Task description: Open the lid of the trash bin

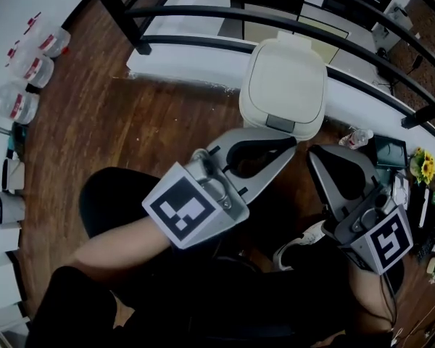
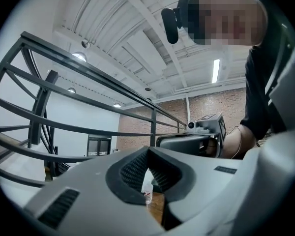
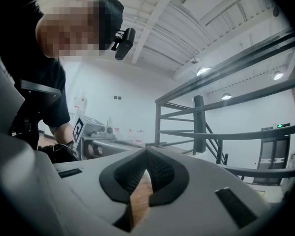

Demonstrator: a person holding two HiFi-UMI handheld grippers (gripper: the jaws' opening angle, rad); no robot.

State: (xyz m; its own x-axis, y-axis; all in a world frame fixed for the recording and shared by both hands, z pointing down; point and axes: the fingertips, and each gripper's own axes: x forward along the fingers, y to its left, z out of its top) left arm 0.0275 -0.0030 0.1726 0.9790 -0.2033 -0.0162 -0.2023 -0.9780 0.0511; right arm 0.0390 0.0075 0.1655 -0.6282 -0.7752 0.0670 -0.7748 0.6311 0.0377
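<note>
Beside black railing (image 1: 203,11), trash bin (image 1: 286,85) shut; left hand-held gripper (image 1: 291,143), right hand-held gripper (image 1: 313,153) clenched empty.

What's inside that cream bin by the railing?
Its contents cannot be seen: the lid is down and covers the trash bin completely. Only the lid's top and a grey tab at its front edge show.

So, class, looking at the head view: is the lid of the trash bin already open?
No, the trash bin lid lies flat and fully closed.
</note>
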